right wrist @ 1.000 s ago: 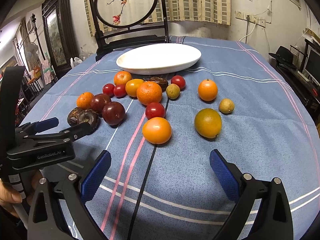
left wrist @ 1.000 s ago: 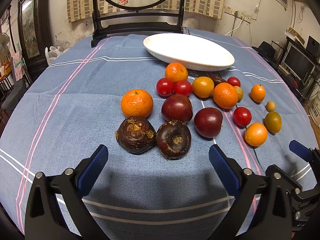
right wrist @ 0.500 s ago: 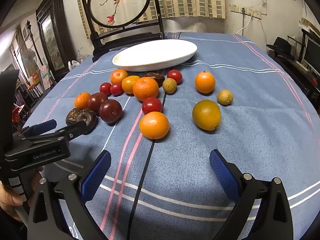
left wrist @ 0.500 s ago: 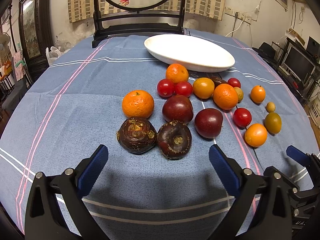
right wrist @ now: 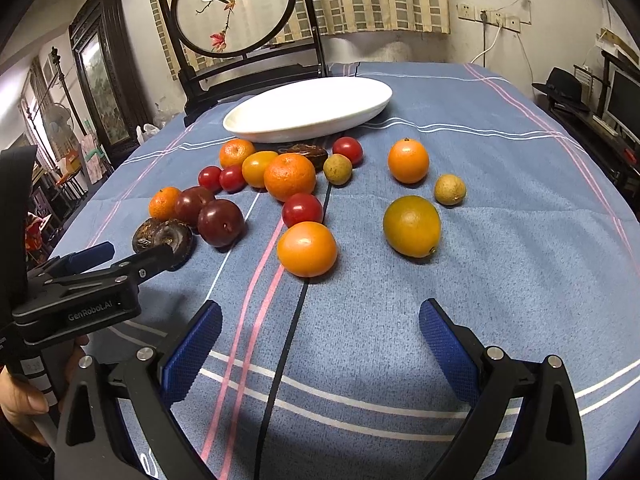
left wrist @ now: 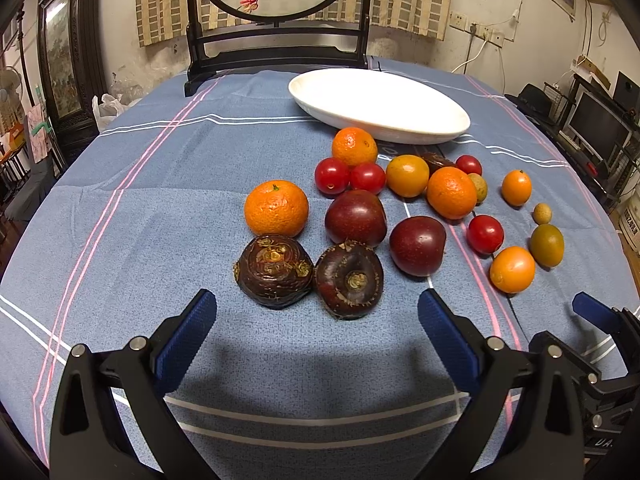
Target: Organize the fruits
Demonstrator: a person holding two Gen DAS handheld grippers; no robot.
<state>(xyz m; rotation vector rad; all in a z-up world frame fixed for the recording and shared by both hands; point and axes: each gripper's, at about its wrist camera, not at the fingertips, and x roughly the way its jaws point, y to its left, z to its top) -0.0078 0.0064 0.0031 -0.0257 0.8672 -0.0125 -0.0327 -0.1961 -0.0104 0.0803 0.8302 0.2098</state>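
Several fruits lie loose on the blue tablecloth in front of an empty white oval plate (left wrist: 380, 104), which also shows in the right wrist view (right wrist: 308, 110). Nearest my left gripper (left wrist: 316, 320) are two dark water chestnuts (left wrist: 274, 270) (left wrist: 349, 280), with a mandarin (left wrist: 276, 208) and two dark red plums (left wrist: 355, 218) behind. My left gripper is open and empty, just short of the chestnuts. My right gripper (right wrist: 320, 332) is open and empty, short of an orange fruit (right wrist: 307, 249) and a greenish citrus (right wrist: 412, 226).
A dark wooden screen stand (left wrist: 276, 52) stands at the table's far edge behind the plate. Cherry tomatoes (left wrist: 331, 175), oranges (left wrist: 451, 192) and small longans (right wrist: 450, 189) are scattered mid-table. My left gripper (right wrist: 88, 276) shows at the left of the right wrist view.
Both grippers have shifted slightly; the right wrist view has moved a little forward and down toward the fruits. Both stay open and no fruit has moved.
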